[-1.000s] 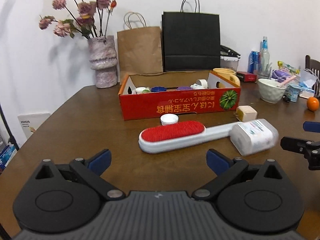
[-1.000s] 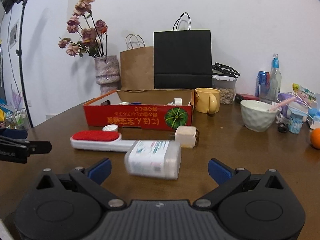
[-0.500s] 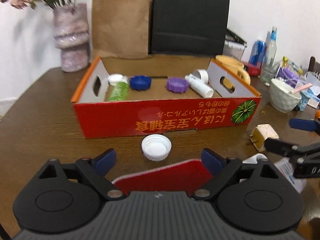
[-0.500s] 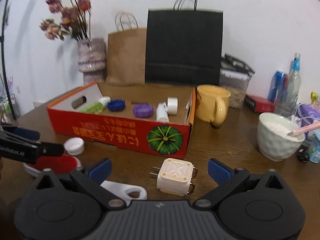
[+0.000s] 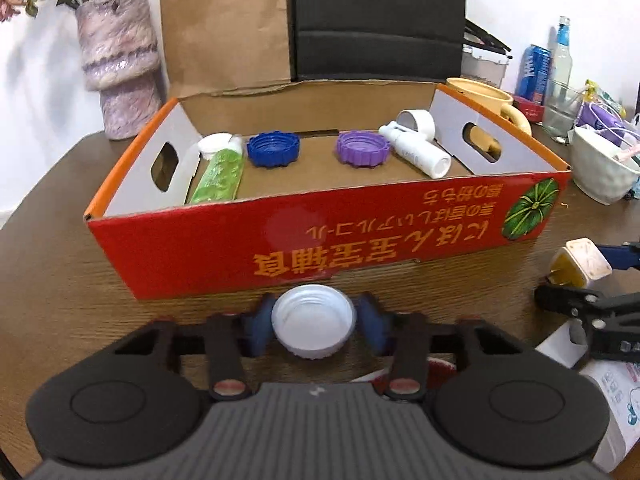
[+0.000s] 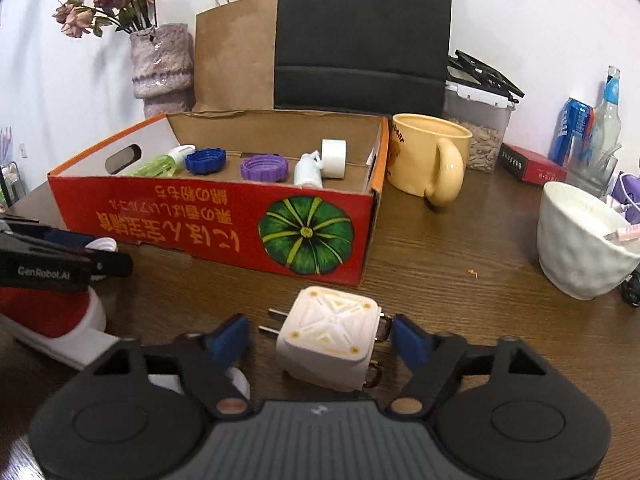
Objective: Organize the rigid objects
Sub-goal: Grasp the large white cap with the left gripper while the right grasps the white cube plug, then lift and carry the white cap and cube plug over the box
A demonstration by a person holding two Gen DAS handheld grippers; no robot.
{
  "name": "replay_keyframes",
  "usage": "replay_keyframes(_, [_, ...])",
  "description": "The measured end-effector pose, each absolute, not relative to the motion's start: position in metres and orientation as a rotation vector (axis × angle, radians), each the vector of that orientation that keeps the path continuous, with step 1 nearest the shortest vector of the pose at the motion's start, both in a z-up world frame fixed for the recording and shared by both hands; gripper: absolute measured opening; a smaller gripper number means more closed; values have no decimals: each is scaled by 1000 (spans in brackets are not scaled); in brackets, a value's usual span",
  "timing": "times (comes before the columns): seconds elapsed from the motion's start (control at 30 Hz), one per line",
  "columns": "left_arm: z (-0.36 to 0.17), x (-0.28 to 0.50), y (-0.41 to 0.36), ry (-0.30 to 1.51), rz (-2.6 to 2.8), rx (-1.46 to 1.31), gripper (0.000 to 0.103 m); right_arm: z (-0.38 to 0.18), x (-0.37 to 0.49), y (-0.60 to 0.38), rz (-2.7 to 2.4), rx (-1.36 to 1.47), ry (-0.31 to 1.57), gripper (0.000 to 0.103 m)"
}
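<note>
My left gripper (image 5: 314,326) is shut on a white bottle cap (image 5: 313,328) just in front of the red cardboard box (image 5: 320,248). The box holds a green tube (image 5: 218,176), a blue cap (image 5: 273,149), a purple cap (image 5: 363,147) and a white bottle (image 5: 416,150). My right gripper (image 6: 320,340) has its blue pads on both sides of a white plug adapter (image 6: 330,342) on the table, partly closed with a small gap on each side. The red lint brush (image 6: 56,320) lies to its left, under the left gripper (image 6: 60,264).
A yellow mug (image 6: 430,156), a white bowl (image 6: 584,240) and bottles (image 6: 610,108) stand right of the box. A vase (image 5: 118,60) and paper bags (image 5: 224,24) stand behind it. A white container (image 5: 612,400) lies at the right in the left wrist view.
Both grippers moved forward and down toward the box. The left closed on the white cap; the right narrowed around the plug adapter.
</note>
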State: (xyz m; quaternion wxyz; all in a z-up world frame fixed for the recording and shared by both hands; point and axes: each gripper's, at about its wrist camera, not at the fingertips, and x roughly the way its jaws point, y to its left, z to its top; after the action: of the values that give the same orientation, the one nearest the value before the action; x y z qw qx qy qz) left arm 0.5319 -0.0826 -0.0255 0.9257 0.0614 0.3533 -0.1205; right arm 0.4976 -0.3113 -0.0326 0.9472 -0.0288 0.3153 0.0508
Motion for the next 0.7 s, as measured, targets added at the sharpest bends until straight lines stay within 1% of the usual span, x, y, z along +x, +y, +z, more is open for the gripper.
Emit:
replay_keyframes(0.23, [-24,528,-86,693,-254,159,41,-32,498,-312,110,-58,633,68])
replay_keyframes(0.4, [-13,521,-83,661,-256,143,41,-32,496,-310,99,-76,621,68])
replay_keyframes(0.57, [6,503,-75,619,-244,109,41,-22,486,-306,81,-99,565,68])
replay_keyframes(0.7, [30,473,-66,555,-216,101,41,-1,462,-302,74,-85,495,68])
